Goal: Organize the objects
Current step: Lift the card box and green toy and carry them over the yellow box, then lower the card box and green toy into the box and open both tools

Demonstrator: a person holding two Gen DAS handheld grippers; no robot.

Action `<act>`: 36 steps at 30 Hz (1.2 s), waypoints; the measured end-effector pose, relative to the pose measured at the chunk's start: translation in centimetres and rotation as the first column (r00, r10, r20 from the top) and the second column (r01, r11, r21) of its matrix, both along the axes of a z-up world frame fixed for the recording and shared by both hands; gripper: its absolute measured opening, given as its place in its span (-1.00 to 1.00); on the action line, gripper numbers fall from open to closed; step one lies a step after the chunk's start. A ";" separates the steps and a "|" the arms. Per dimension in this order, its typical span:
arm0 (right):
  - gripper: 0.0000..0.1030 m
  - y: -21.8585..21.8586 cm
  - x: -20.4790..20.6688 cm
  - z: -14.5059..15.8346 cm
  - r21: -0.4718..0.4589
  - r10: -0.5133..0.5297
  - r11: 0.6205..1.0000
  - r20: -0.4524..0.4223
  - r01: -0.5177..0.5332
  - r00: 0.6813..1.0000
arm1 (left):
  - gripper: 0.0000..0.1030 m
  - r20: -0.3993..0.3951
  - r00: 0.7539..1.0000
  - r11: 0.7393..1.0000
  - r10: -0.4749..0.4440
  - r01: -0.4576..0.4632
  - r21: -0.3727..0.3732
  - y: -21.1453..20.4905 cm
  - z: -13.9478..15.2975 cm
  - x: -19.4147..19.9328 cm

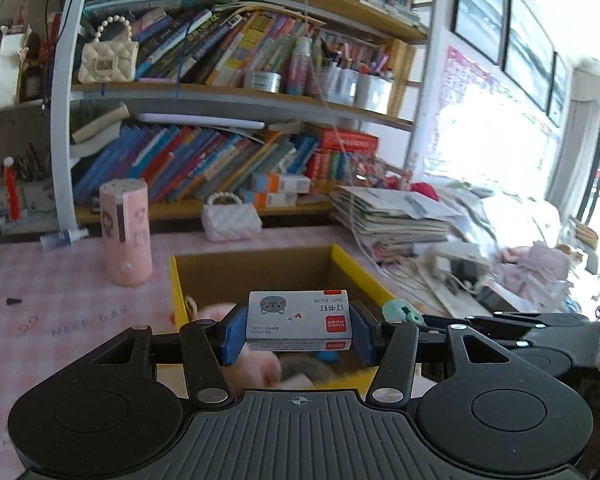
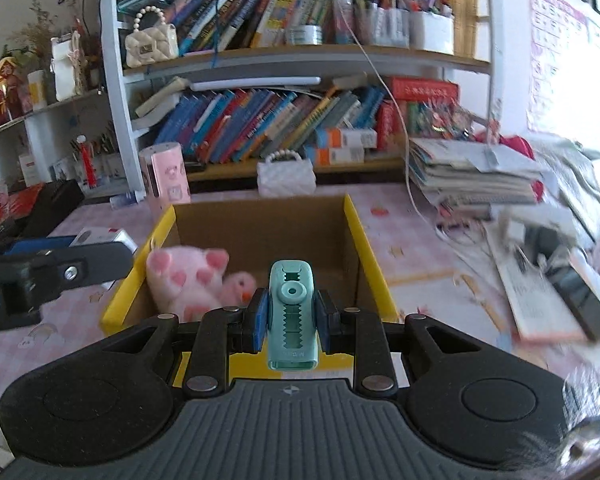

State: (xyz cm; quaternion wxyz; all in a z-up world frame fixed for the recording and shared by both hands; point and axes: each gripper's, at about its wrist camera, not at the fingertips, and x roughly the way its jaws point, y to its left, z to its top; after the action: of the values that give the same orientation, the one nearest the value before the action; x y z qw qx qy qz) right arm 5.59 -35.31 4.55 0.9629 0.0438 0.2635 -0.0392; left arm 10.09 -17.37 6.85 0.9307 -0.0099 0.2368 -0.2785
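Both views sit low on hand-held grippers, looking forward and slightly down along the fingers, across a pink checked table (image 1: 60,300) toward a bookshelf (image 1: 228,92) at the far side. The left wrist view hangs close above the near edge of a yellow box (image 1: 178,284), with the right gripper (image 1: 400,312) just to its right. The right wrist view looks into the same box (image 2: 366,248) from a little further right, with the left gripper (image 2: 100,256) at its left edge. Both share box, shelf, a pink cup (image 1: 126,232) and a paper stack (image 2: 472,176).
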 end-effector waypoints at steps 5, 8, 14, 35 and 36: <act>-0.55 -0.5 3.1 -0.6 -0.032 0.068 0.997 0.002 -0.067 0.998 | 0.01 -0.010 0.998 0.998 0.062 -0.062 0.021 -1.5 -0.3 2.5; -0.55 -0.4 4.6 -1.3 -0.067 0.113 0.991 -0.010 -0.113 0.994 | 0.01 -0.024 0.996 0.995 0.088 -0.087 0.040 -2.3 -0.8 3.7; -0.55 -0.3 7.5 -3.0 -0.137 0.190 0.971 -0.060 -0.197 0.980 | 0.01 -0.052 0.992 0.990 0.112 -0.107 0.089 -4.1 -2.2 5.8; -0.54 -0.3 13.6 -6.7 -0.192 0.366 0.883 -0.287 -0.428 0.885 | 0.01 -0.103 0.988 0.965 0.114 -0.085 0.249 -7.7 -5.4 10.5; -0.55 -0.3 13.8 -6.9 -0.189 0.371 0.881 -0.295 -0.434 0.881 | 0.01 -0.102 0.988 0.964 0.113 -0.084 0.253 -7.8 -5.4 10.5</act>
State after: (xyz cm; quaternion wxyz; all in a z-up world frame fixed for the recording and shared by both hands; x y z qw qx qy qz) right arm 19.37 -35.57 -2.31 0.9064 -0.1388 0.3789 0.1250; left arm 20.59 -25.16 1.47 0.9221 0.0785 0.3225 -0.1989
